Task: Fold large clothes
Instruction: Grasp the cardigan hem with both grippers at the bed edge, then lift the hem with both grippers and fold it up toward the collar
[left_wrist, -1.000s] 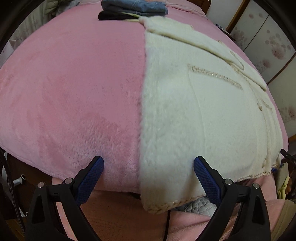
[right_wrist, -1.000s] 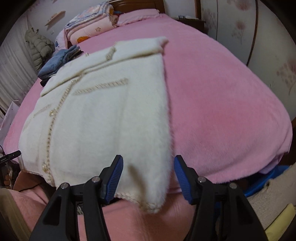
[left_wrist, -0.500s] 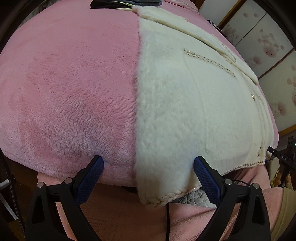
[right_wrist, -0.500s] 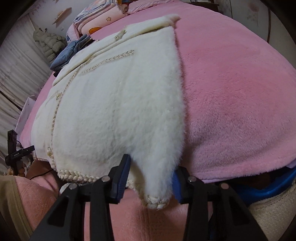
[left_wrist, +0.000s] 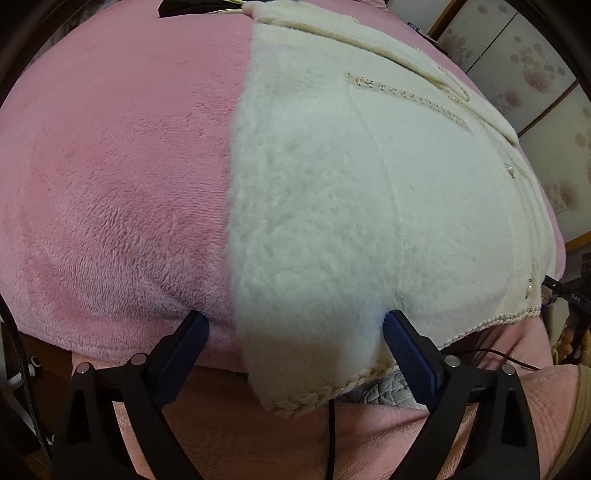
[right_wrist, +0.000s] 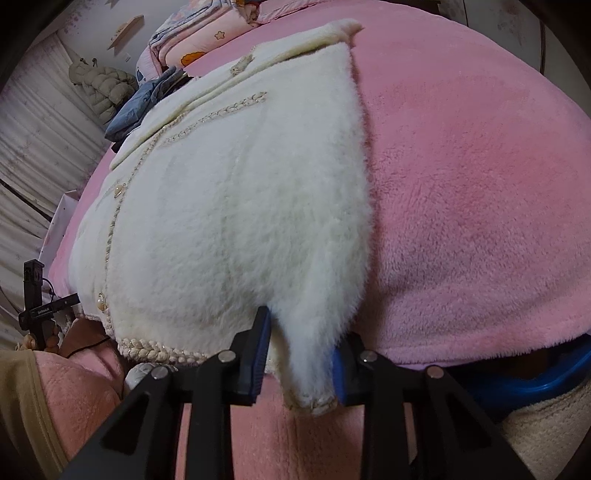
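I see a cream fleece jacket (left_wrist: 369, 192) lying flat on a pink blanket (left_wrist: 110, 184), with its braided hem hanging over the near edge of the bed.

Left gripper (left_wrist: 295, 325): the jaws stand wide apart; the lower corner of the jacket lies between them and droops below the fingertips; the right pad touches the fleece, the left pad rests against the blanket just beside the jacket's edge; nothing is clamped, so I read this gripper as released.

Right gripper (right_wrist: 301, 338): the jaws have just been closing, with the jacket's other hem corner between them; both blue pads (right_wrist: 261, 347) now press into the fleece, so I read this gripper as grasping the jacket; the corner hangs down past the fingertips.

Ahead of the right gripper, beyond the jacket's collar, I see folded blue jeans (right_wrist: 147, 103) and a stack of pink bedding (right_wrist: 199, 44); a padded coat (right_wrist: 99, 85) hangs further left.
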